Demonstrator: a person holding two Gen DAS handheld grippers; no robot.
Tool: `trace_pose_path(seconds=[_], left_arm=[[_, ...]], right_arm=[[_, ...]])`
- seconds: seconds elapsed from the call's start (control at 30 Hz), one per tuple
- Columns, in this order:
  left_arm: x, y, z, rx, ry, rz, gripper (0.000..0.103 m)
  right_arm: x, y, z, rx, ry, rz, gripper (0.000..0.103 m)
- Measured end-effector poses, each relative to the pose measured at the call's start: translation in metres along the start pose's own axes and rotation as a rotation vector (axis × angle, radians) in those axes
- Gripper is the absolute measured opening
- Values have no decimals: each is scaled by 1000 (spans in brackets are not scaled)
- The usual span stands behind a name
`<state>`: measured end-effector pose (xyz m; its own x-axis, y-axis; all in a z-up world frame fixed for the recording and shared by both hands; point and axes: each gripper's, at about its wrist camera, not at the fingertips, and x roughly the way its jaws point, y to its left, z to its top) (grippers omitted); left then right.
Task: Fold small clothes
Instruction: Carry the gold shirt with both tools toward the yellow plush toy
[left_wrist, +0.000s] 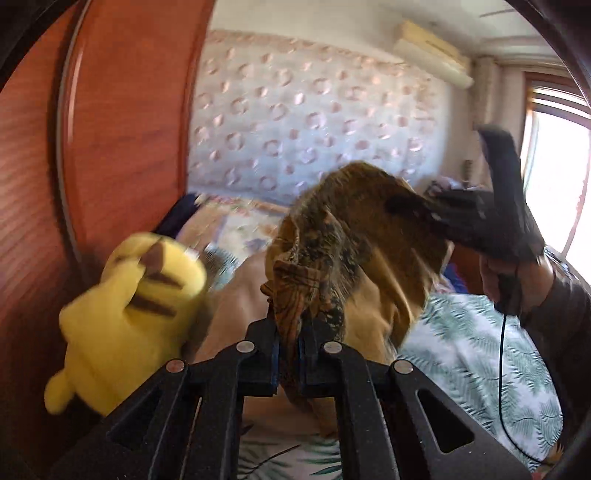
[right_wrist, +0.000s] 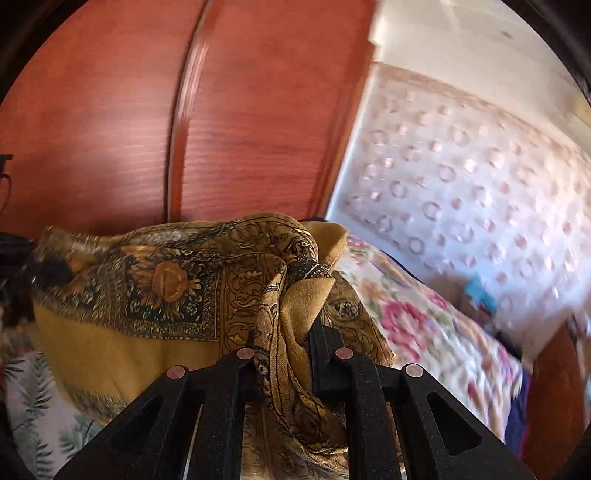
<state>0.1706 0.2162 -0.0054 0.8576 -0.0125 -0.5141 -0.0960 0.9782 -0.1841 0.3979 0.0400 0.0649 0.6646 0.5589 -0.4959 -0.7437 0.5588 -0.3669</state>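
Note:
A mustard-yellow scarf (left_wrist: 354, 236) with a dark ornate print hangs lifted above the bed, stretched between my two grippers. My left gripper (left_wrist: 290, 332) is shut on one bunched corner of it. My right gripper (right_wrist: 286, 339) is shut on another bunched corner of the scarf (right_wrist: 147, 291). In the left wrist view the right gripper (left_wrist: 406, 206) shows at the right, held by a hand, gripping the far edge of the cloth. The scarf sags in folds between the two grips.
A yellow plush toy (left_wrist: 133, 314) lies at the left by the red wooden wardrobe (left_wrist: 122, 129). A leaf-print bed sheet (left_wrist: 472, 350) lies below. A floral quilt (right_wrist: 424, 325) and padded headboard (right_wrist: 461, 177) are at the right. A window (left_wrist: 554, 177) is far right.

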Motion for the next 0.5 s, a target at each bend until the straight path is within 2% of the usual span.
trace_pose_path(seconds=[0.13,0.27,0.37,0.43,0.47,0.5], left_arm=[[13,22,-18,-50,26,21,7],[21,32,-27,-56,53,38,7],[24,30,-36,-49,76,53,7],[26,29,-40,-28,72,67,8],[22,29,-41,-27,68,70,9],[21,29,-42,-26,66,67,11]], right_arm=[[64,30,24,-99,58,15,11],[97,42,38,-149,83,36,11],[115,42,39,-132,114,66,12],[126,31,27,-88,142,65,12],[126,27,22,-58,144,69,13],[128,22,22,-26,142,67,19]])
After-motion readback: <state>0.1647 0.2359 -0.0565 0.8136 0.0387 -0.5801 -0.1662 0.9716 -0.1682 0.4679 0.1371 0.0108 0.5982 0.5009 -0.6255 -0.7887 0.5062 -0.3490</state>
